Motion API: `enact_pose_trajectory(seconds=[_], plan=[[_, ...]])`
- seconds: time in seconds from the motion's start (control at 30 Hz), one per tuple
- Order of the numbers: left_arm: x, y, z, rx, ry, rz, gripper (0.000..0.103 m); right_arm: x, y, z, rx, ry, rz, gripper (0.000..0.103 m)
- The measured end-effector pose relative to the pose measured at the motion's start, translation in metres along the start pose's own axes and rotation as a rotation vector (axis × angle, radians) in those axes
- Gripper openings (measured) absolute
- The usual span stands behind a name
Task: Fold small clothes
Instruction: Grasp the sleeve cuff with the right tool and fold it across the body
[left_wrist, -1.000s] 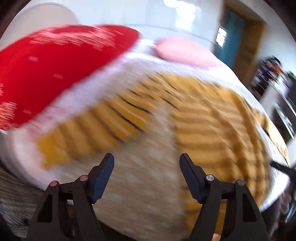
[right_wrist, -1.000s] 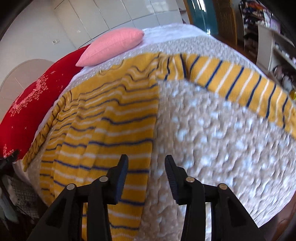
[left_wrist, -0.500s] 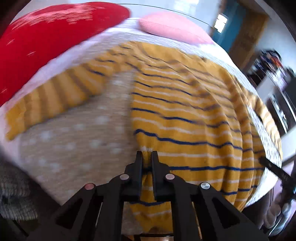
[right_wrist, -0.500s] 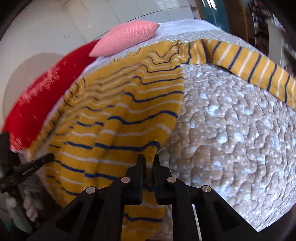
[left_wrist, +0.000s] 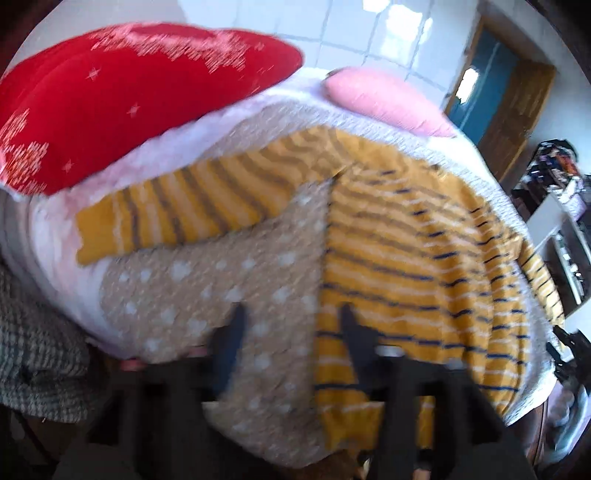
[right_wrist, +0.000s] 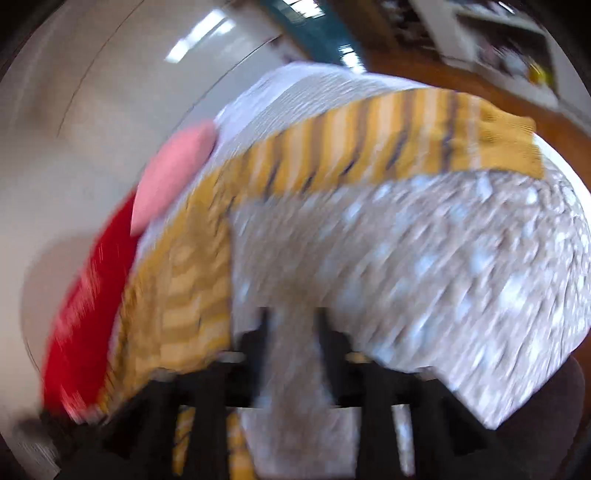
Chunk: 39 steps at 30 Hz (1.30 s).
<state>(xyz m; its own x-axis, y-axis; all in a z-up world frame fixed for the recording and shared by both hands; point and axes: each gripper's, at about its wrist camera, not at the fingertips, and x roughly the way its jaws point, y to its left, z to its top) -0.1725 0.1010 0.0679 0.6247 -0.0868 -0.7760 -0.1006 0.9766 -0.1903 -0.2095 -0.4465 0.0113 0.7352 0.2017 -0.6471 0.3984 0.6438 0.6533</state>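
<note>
My left gripper (left_wrist: 290, 325) & right gripper (right_wrist: 290, 328) hang open, empty; sweater (left_wrist: 424, 258) lies between them, sleeves out sideways.

A beige quilted bedspread with white dots (left_wrist: 192, 291) covers the bed. At its head lie a large red cushion with white snowflake print (left_wrist: 122, 99) and a smaller pink knitted pillow (left_wrist: 384, 99). Beyond stands a teal door (left_wrist: 480, 85).

sweater (left_wrist: 406, 258) on quilt (left_wrist: 207, 280); pillows (left_wrist: 122, 99) behind
</note>
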Motion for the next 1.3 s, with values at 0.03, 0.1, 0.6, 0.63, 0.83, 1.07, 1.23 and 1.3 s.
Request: enact_pose_trajectory(seconds=[0.03,0.1,0.6,0.63,0.83,1.07,1.23,1.3], plan=[[0.001,-0.006,0.003,0.013,-0.007,-0.015,0.058,0.002,-0.014,0.011,0.070,-0.026,0.005,0.053],[0.008,-0.020,0.010,0.049,-0.003,-0.044,0.058,0.006,-0.033,0.029,0.171,-0.068,0.028,0.051],[0.025,-0.075,0.032,0.159,-0.024,-0.091,0.058,-0.025,-0.040,0.158,0.243,-0.366,-0.179,0.006],[0.026,-0.072,0.034,0.157,-0.026,-0.089,0.058,-0.031,-0.031,0.167,0.212,-0.385,-0.207,0.006],[0.030,-0.046,0.042,0.074,-0.037,-0.089,0.058,-0.009,0.062,0.190,-0.056,-0.341,-0.257,0.006],[0.020,-0.008,0.042,0.009,-0.075,-0.049,0.060,0.109,0.228,0.120,-0.366,-0.075,-0.036,0.006],[0.012,0.027,0.038,-0.028,-0.111,-0.013,0.064,0.202,0.339,0.028,-0.570,0.138,0.106,0.006],[0.010,0.041,0.036,-0.052,-0.119,-0.003,0.064,0.232,0.363,-0.004,-0.641,0.200,0.129,0.006]])
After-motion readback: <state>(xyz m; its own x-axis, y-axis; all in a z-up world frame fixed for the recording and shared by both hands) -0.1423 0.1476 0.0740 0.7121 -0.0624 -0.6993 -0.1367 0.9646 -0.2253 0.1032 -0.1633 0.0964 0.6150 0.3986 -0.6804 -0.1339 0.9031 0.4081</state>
